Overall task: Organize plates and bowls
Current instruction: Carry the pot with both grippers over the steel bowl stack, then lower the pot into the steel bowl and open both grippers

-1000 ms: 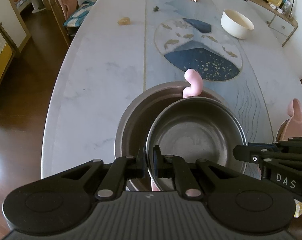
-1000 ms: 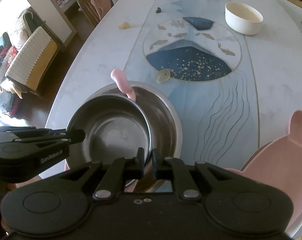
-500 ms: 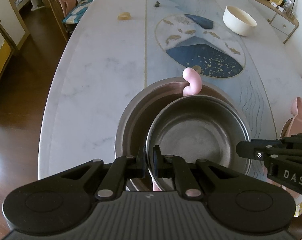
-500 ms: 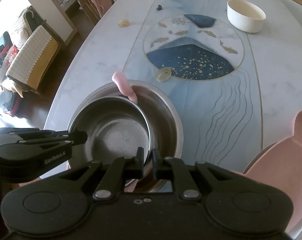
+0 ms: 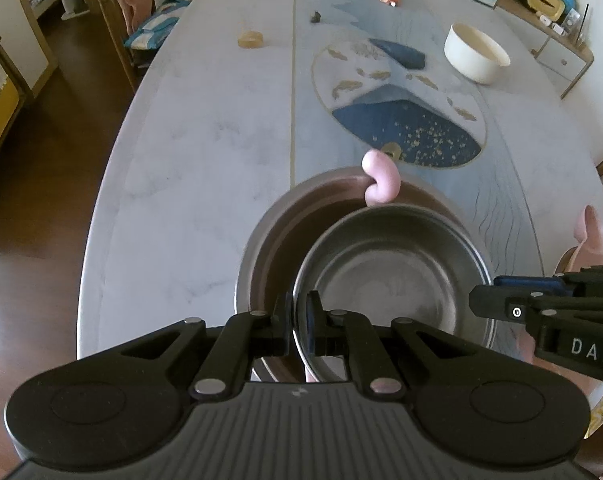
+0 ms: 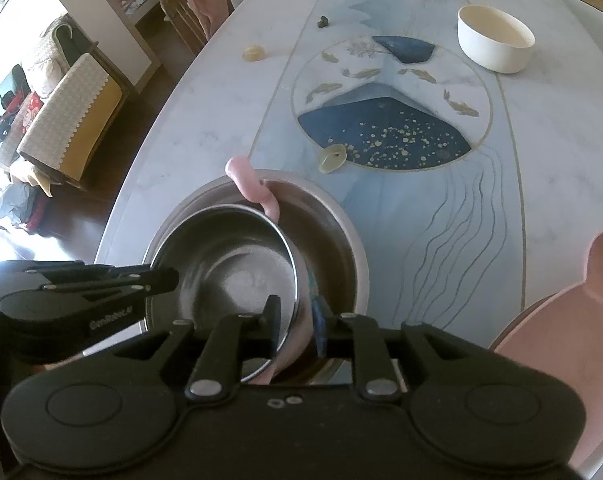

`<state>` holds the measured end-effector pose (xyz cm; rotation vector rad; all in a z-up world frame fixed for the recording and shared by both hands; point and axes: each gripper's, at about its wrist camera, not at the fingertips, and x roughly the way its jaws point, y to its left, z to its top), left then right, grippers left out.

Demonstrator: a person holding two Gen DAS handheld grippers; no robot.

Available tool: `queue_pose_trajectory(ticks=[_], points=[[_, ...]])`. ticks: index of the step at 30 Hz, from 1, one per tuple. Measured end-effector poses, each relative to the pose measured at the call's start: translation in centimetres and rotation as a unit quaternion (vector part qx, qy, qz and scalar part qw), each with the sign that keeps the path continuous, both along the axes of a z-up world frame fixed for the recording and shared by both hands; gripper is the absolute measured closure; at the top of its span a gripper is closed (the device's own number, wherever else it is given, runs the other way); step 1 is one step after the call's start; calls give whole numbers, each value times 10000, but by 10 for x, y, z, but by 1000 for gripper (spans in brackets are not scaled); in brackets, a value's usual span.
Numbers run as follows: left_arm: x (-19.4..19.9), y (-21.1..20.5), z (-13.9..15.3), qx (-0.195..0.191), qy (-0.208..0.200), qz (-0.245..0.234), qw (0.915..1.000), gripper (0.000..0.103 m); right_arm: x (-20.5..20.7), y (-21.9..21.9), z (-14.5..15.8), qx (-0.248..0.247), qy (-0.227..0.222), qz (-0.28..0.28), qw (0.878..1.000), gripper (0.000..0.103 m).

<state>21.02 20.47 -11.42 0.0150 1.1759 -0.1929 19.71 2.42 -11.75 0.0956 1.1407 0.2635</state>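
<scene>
A small steel bowl with a pink outer shell and a curled pink ear sits inside a larger steel bowl near the table's front edge. My left gripper is shut on the small bowl's near-left rim. In the right wrist view the small bowl lies low inside the larger bowl. My right gripper straddles the small bowl's near-right rim; its jaws are opening, and both pads stand off the rim. The left gripper comes in from the left.
A pink plate with ears lies at the right front. A cream bowl stands far right on the marble table. A small yellowish piece lies just beyond the steel bowls. Chairs line the left side.
My right gripper's jaws have spread off the small bowl's rim. The left gripper keeps its grip. The bowls stay where they were.
</scene>
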Motion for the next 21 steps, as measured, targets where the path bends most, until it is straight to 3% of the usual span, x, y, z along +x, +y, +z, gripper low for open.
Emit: queue_pose_trajectory(ticks=[21], points=[[4,-16,64,-350,-733,-421,9958,92,-4,-27,55,258,-629,18,9977,64]])
